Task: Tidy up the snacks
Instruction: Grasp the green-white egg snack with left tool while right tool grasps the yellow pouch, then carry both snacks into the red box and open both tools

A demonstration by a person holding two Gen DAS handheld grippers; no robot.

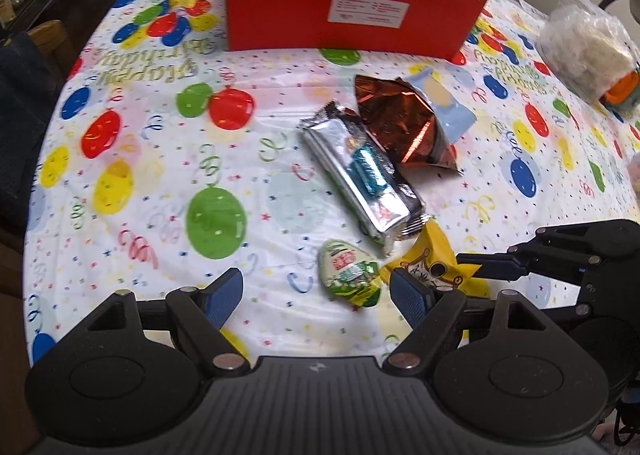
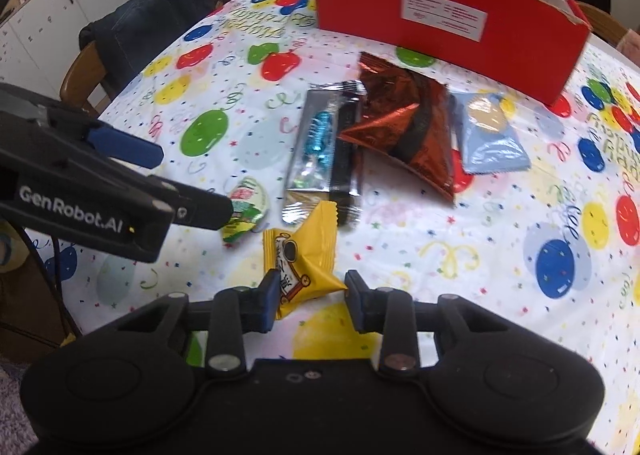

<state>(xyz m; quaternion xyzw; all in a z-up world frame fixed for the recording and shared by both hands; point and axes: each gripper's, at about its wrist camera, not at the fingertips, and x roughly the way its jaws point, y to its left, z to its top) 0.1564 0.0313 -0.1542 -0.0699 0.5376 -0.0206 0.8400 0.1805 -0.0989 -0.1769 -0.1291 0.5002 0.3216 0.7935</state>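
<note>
- Right wrist view: the right gripper [image 2: 310,295] is seen nearest, its jaws drawn narrow around the near end of the yellow packet [image 2: 304,255]; one pad is against the wrapper, but a firm pinch cannot be confirmed.
- The left gripper [image 1: 316,291] is held wide and empty, just over the green-and-white packet [image 1: 350,271] near the table's near edge.
- Mid-table, the silver bar [image 1: 360,175], the copper foil bag [image 1: 400,123] and the pale blue sachet [image 1: 444,103] are left touching or overlapping.
- At the far edge, the red box [image 1: 344,15] is shown; no snack is seen inside, so sorting is judged barely begun.
</note>
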